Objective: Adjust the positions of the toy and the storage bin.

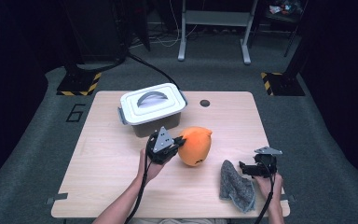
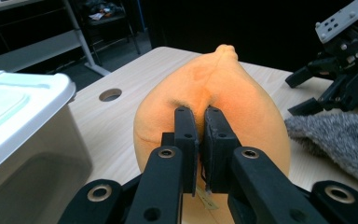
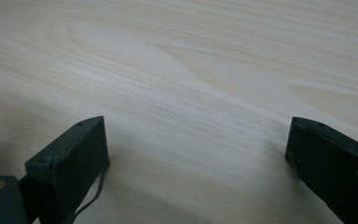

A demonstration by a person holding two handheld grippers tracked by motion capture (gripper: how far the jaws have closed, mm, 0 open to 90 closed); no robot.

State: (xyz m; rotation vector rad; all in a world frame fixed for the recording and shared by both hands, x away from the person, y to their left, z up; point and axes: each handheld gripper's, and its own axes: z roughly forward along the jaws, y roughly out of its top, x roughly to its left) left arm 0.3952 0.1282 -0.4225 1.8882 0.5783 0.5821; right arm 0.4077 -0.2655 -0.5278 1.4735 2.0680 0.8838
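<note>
Orange plush toy (image 1: 196, 146) sits near the middle of the table (image 1: 112, 154), just in front of the lidded white bin (image 1: 153, 108). From the left, the left gripper (image 1: 181, 140) has its jaws pinched tight on a fold of the toy's soft skin; in the left gripper view the fabric puckers where the two black jaws meet. Over by the right edge, the right gripper (image 1: 243, 169) hovers low above bare wood with its jaws spread wide and nothing between them. A grey cloth (image 1: 236, 185) lies crumpled just beside it, between that gripper and the toy.
</note>
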